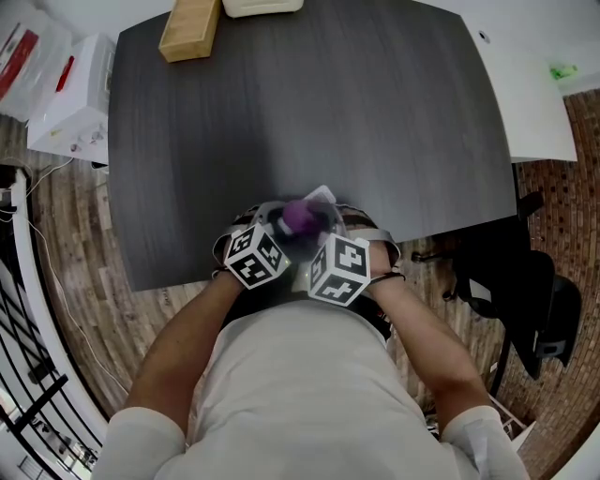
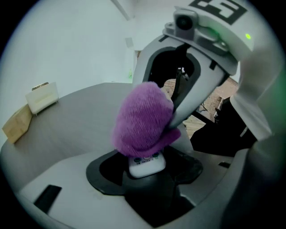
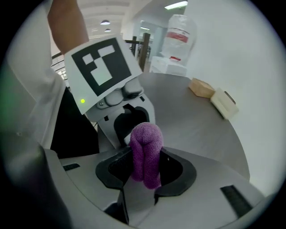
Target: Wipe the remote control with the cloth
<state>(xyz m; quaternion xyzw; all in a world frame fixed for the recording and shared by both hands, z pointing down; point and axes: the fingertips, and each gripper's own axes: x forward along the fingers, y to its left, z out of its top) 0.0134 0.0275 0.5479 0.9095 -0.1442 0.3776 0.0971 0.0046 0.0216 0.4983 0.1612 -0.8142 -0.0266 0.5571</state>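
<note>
**A:** What are the table and the room like?

**B:** A dark grey, wood-grained table point(image 1: 281, 112) stretches away beyond both pairs of fingers. A wooden block point(image 1: 190, 30) and a white box point(image 1: 262, 6) lie at its far edge, well apart from the fingers. The floor point(image 1: 84, 272) has a brick pattern. White packages point(image 1: 66, 103) sit out past the left side and a black chair point(image 1: 525, 291) past the right.

**A:** And the remote control?

**B:** The remote control point(image 2: 146, 164) is white, with a row of small coloured buttons. It sits between the fingers point(image 2: 100, 176) of the left gripper point(image 2: 145, 172), which stand fairly wide and grip its near end. Only that end shows.

**A:** Where is the cloth?

**B:** The cloth point(image 2: 143, 118) is purple, fuzzy and folded into a thick wad. The right gripper point(image 3: 145, 170) has its fingers point(image 3: 183, 174) pinched onto the cloth, and the fold pokes out past them. It rests against the remote just beyond the left fingers and covers most of it.
</note>
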